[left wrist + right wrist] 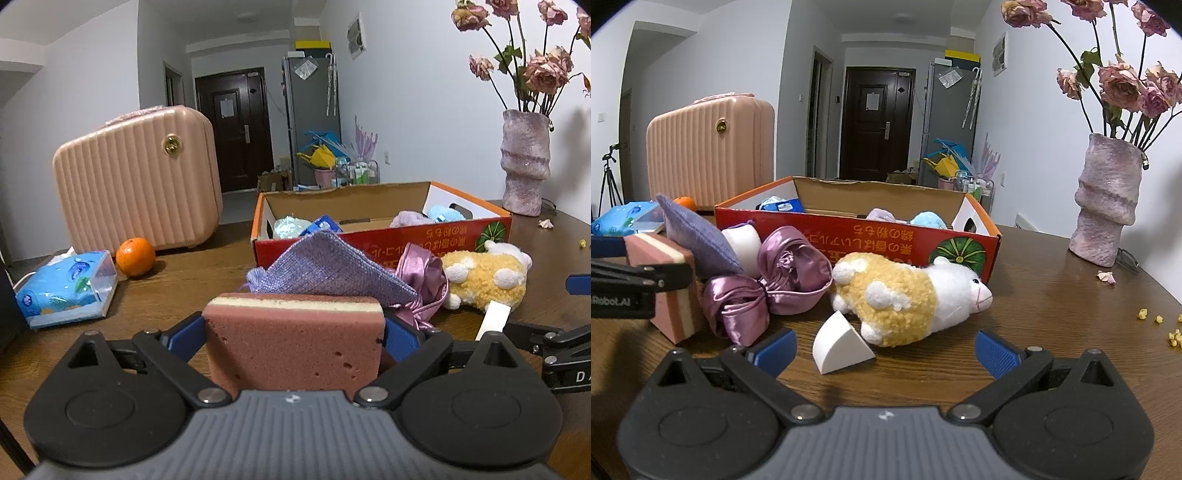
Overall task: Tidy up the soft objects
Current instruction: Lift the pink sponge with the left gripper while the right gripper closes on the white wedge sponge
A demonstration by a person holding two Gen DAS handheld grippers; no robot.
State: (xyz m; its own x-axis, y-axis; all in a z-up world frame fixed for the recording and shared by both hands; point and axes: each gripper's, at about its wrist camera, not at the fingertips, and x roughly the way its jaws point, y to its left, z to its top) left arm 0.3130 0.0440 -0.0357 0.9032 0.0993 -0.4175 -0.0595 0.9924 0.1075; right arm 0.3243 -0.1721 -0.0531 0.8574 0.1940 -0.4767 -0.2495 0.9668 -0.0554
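**Sponge gripped on the left, right tool wide over the table**

My left gripper (pixel 293 338) is clamped on the pink sponge (pixel 293 345); both blue pads press its sides, and its cream stripe faces up. From my right wrist view the same sponge (pixel 670 288) stands on the wooden table (pixel 1052 332), its lower edge touching the wood, near the table's left side.

My right gripper (pixel 884 350) is spread wide and holds nothing. Between its fingers, but touching neither, lies a white foam wedge (pixel 840 349) on the table. Just behind the wedge lies the yellow and white plush sheep (pixel 908 299), on its side along the front wall of the red cardboard box (pixel 857 236).

Left of the sheep sits a shiny pink satin pouch (pixel 768 284), touching the sponge. A lilac knitted pouch (pixel 698 236) leans over both. Inside the box I see a lavender plush (pixel 881 215) and a blue plush (pixel 928 219) at the right end.

A mottled vase (pixel 1106 203) stands near the table's far right edge. A tissue pack (pixel 64 288) and an orange (pixel 135 256) sit toward the far left.
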